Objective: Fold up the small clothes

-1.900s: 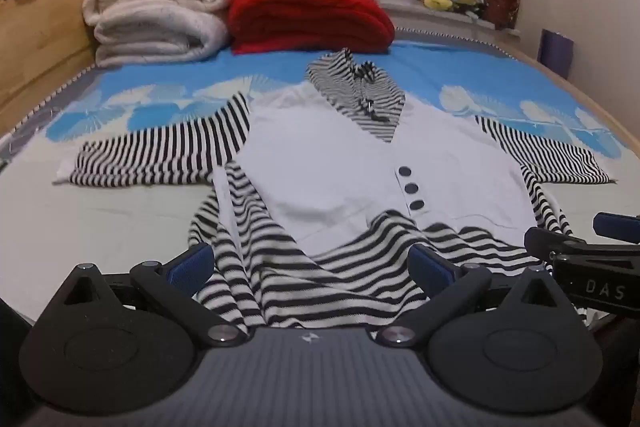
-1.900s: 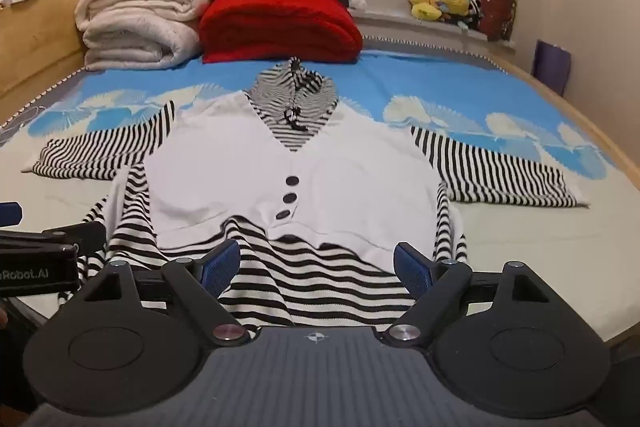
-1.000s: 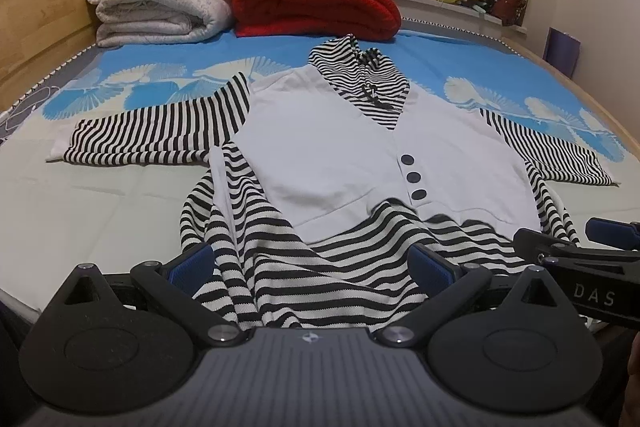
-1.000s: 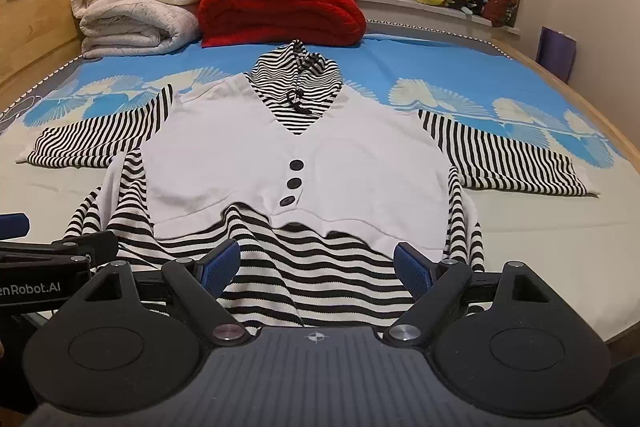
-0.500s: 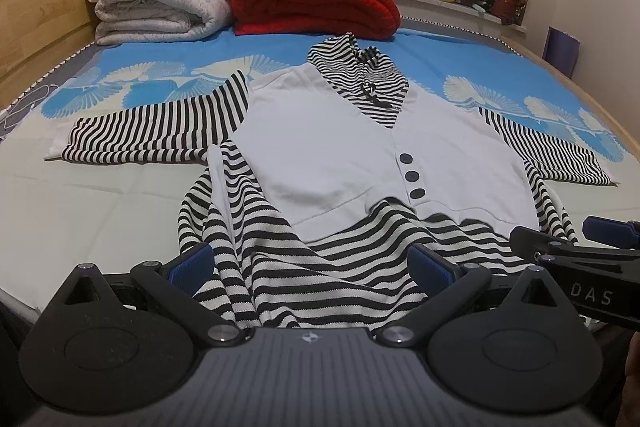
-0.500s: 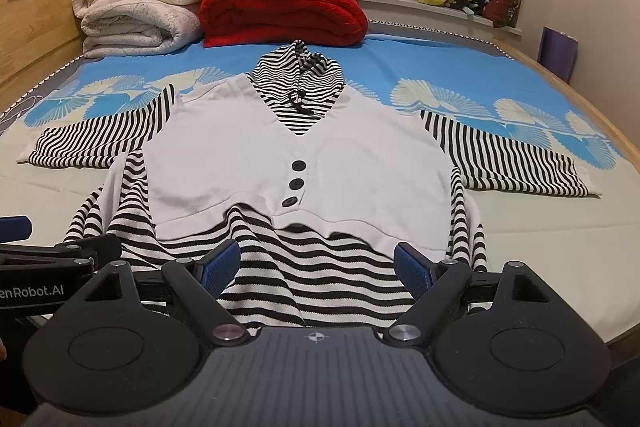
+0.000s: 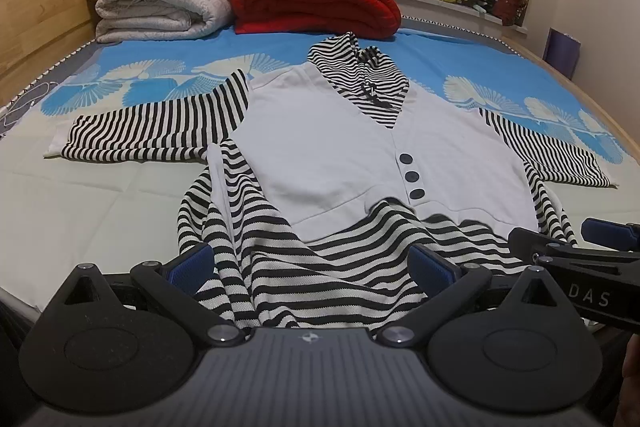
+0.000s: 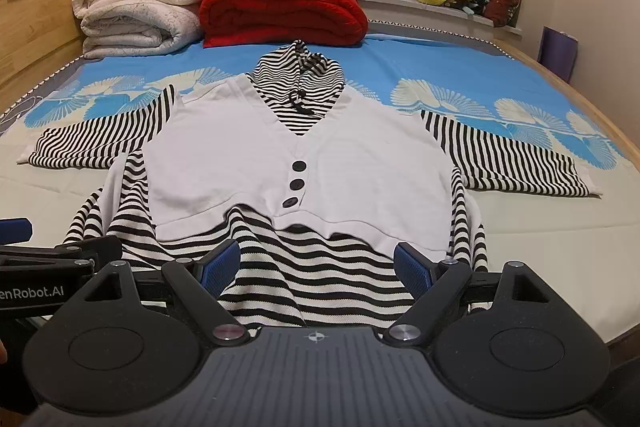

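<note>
"DAS" is showing on the right gripper [image 7: 576, 247], "enRobot.AI" on the left gripper [image 8: 60, 247]; both are hovering spread wide, barely shifting, over the striped top [image 8: 304, 163].

Our two tools looked alike — the left gripper [image 7: 311, 267] and right gripper [image 8: 317, 265] were black plastic, with blue fingertips [image 8: 222, 263], silver screws [image 7: 222, 331] and white lettering [image 7: 589, 297].

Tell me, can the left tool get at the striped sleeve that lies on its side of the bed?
Probably yes. The left tool stands open over the hem, and the striped sleeve lies flat, ahead and to its left. Only bare sheet lies between them.
</note>
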The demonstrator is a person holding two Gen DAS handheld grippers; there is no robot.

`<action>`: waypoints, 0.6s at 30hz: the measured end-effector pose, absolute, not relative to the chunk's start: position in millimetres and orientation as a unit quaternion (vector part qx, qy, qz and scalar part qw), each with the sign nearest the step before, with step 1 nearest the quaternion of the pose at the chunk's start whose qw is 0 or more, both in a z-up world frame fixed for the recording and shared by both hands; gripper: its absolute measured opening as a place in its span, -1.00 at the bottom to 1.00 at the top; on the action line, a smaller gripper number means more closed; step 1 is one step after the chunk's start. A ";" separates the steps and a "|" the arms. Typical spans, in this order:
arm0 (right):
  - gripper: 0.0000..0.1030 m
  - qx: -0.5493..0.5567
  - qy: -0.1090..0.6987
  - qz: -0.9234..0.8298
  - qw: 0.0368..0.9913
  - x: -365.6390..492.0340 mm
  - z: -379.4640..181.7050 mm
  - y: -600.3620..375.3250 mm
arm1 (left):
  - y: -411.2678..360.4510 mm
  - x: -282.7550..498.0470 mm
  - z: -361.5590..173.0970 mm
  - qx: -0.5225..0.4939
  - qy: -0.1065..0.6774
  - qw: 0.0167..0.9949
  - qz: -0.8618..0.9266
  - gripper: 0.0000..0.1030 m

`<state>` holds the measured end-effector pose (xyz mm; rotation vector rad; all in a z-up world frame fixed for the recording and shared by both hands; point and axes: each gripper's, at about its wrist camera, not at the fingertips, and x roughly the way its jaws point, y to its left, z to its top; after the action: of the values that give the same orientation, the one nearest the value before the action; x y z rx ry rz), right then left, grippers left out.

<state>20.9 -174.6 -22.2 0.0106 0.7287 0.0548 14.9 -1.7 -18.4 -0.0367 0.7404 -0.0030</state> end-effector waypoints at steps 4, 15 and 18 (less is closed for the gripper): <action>0.65 0.005 0.356 0.027 0.934 20.9 -22.1 -174.5 | -1.6 14.9 -18.4 -0.018 0.362 0.932 -0.002 0.99; 0.65 0.006 0.357 0.026 0.934 21.2 -22.2 -174.6 | -1.5 15.1 -17.8 -0.018 0.362 0.932 -0.002 0.99; 0.64 0.007 0.358 0.026 0.933 21.9 -22.2 -174.6 | -1.4 15.1 -17.8 -0.019 0.362 0.932 -0.001 0.99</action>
<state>21.9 -174.6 -22.2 0.0146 0.7319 0.0525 15.1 -1.4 -17.8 -0.0382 0.7403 -0.0029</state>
